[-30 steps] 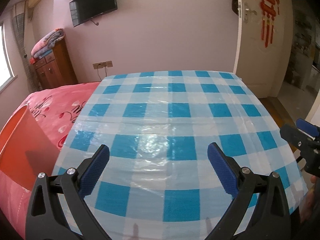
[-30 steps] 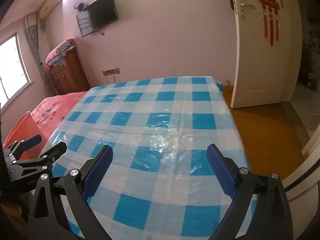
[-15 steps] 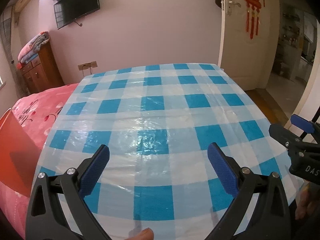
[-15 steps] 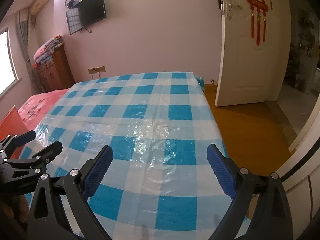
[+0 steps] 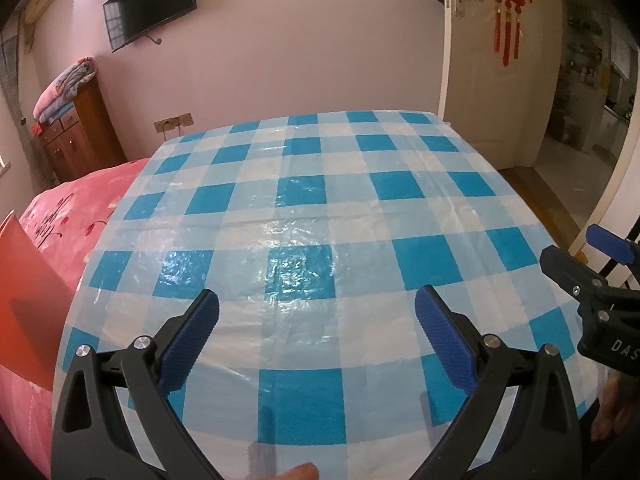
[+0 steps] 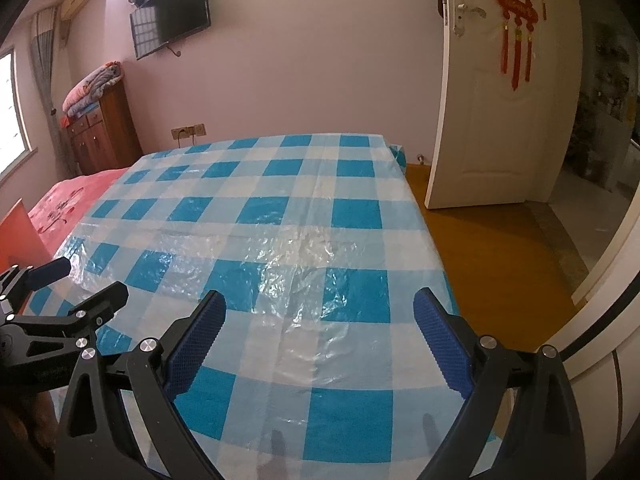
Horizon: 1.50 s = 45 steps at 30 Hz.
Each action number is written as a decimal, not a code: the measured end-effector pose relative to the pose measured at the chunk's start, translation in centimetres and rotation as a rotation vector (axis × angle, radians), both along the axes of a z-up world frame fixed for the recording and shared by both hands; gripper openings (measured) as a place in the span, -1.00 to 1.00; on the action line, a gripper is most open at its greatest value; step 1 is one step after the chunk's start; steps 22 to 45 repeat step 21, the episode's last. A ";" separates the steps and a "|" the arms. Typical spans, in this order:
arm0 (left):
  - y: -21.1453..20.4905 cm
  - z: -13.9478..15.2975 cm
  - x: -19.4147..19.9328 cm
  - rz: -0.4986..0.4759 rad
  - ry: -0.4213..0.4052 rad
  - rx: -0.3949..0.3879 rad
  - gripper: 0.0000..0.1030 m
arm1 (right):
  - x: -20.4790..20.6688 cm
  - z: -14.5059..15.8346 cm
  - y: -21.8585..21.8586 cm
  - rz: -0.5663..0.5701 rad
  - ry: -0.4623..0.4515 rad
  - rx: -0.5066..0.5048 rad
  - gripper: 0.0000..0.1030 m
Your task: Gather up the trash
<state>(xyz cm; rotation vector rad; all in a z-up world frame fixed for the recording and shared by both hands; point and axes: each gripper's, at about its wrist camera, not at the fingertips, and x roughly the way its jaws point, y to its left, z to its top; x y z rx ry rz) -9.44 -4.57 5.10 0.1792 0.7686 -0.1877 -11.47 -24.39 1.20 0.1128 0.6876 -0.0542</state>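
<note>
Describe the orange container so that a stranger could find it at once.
Start at the blue-and-white checked cloth and look off its left side, past the pink bedding. The orange container stands there, cut off by the picture's edge. It is plain orange, unlike the patterned bedding.

Dim, warm-tinted light; strong fisheye bend.
We note white glare on the plastic tablecloth (image 5: pixel 304 240) just ahead of the jaws, daylight from a window (image 6: pixel 12 120) far left, dark vignetted corners, and sharp focus throughout.
</note>
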 end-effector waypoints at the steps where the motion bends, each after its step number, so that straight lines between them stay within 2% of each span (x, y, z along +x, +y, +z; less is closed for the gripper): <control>1: 0.0 -0.2 0.2 0.002 0.004 0.001 0.92 | 0.2 -0.2 0.0 0.001 0.005 0.001 0.82; 10: 0.2 -1.9 2.3 0.029 0.050 -0.003 0.92 | 2.3 -1.4 0.1 0.005 0.049 0.009 0.82; 16: 0.8 -3.4 5.5 0.143 0.081 0.050 0.92 | 5.4 -2.3 0.7 0.001 0.102 0.009 0.82; 21: 1.8 -4.3 8.3 0.212 0.123 0.050 0.92 | 8.7 -3.6 1.9 0.015 0.170 0.004 0.82; 45: 1.8 -4.3 8.3 0.212 0.123 0.050 0.92 | 8.7 -3.6 1.9 0.015 0.170 0.004 0.82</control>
